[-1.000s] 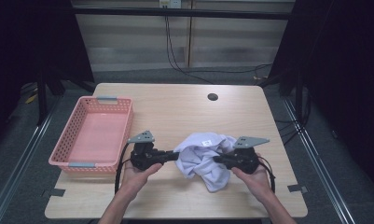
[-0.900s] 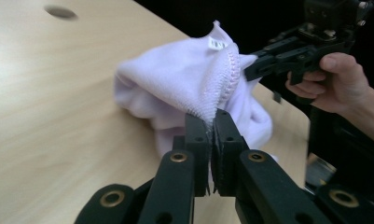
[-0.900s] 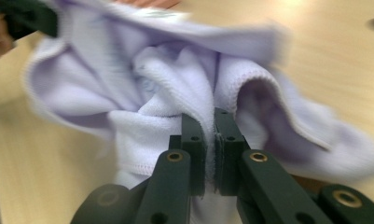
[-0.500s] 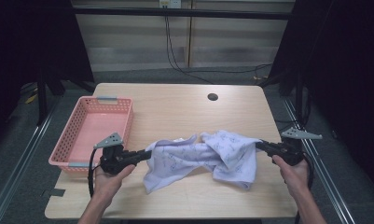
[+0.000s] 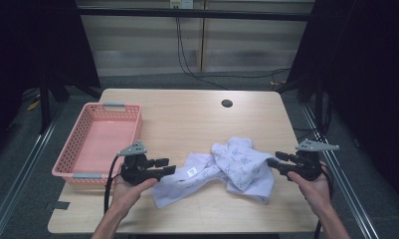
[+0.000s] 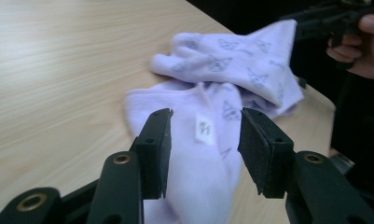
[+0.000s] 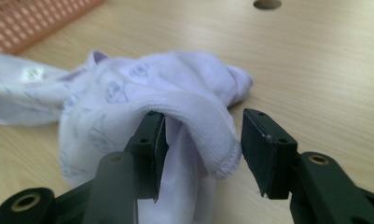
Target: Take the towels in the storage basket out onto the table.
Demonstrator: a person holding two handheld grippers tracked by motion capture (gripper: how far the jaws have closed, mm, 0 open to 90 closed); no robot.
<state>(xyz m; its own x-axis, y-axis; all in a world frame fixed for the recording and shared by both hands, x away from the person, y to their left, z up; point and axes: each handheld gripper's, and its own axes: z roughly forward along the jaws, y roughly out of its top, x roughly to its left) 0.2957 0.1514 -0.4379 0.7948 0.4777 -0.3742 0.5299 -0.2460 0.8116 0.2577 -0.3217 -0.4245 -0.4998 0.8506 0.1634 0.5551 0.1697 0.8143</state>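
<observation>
A pale lavender cloth [image 5: 227, 169] with a small printed pattern and a white label lies stretched across the front of the wooden table [image 5: 187, 119]. My left gripper [image 5: 167, 166] is at its left end. Its jaws have just been opening, and the cloth [image 6: 208, 140] lies loose between and beyond them. My right gripper [image 5: 272, 162] is at the right end. Its jaws have also just been opening, and a folded hem of the cloth [image 7: 184, 107] rests between them against one pad, unpressed. The left gripper view also shows the right gripper [image 6: 324, 21] far off in a hand.
A pink plastic basket [image 5: 70, 142] with nothing in it stands at the table's left, and its corner [image 7: 31, 18] shows in the right gripper view. A round cable hole [image 5: 227, 103] is in the tabletop at the back. Bare wood lies behind the cloth. Dark floor surrounds the table.
The grippers, first close together and shut on the bunched cloth, pulled apart and stretched it out. Now both have let go, and the cloth lies on the table.
</observation>
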